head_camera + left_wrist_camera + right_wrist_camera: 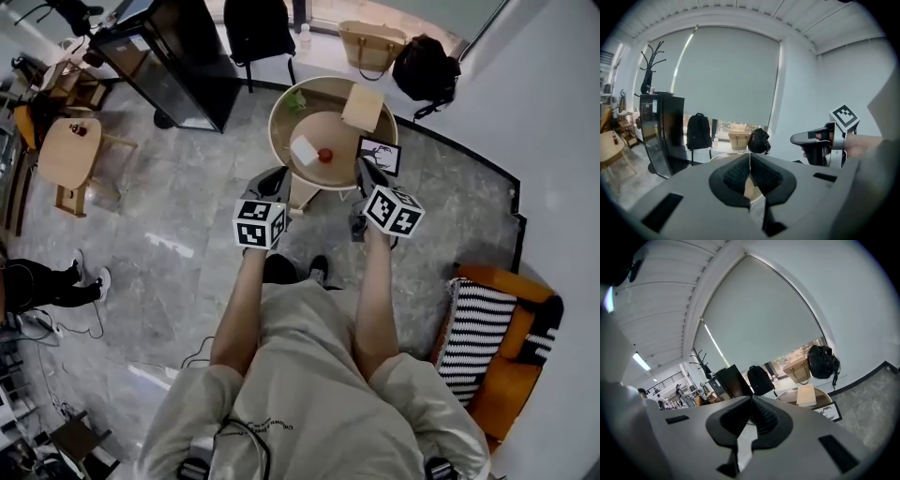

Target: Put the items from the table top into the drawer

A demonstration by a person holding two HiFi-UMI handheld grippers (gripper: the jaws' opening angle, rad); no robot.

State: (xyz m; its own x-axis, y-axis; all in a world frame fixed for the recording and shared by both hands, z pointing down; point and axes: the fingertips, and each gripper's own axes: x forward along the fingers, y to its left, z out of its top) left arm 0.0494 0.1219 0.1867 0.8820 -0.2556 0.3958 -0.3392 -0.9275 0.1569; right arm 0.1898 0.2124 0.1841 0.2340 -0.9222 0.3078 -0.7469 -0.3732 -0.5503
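Both tools hang short of the round pale-wood table point(281, 141), which stands at twelve o'clock from the person. This looks like the approach, with nothing lifted yet. The left gripper point(749, 161) has its ribbed pads pressed together on nothing, and the right gripper point(751, 401) is likewise closed and empty.

The things to clear lie on the table's two levels:
- A small red round thing point(324, 155) sits near the middle of the smaller top.
- A white square pad point(305, 150) lies just beside it at nine o'clock.
- A tan flat box point(363, 106) rests on the wider ring at about one o'clock.
- A black-framed picture point(380, 155) stands by the table's edge at about four o'clock - whether it leans on the table or sits on the floor is hard to tell.

The drawer shows in no view; it may be tucked under the top. The next move probably calls for finding and opening it, then spreading one pair of jaws and coming down over the nearest item - the red one or the pad
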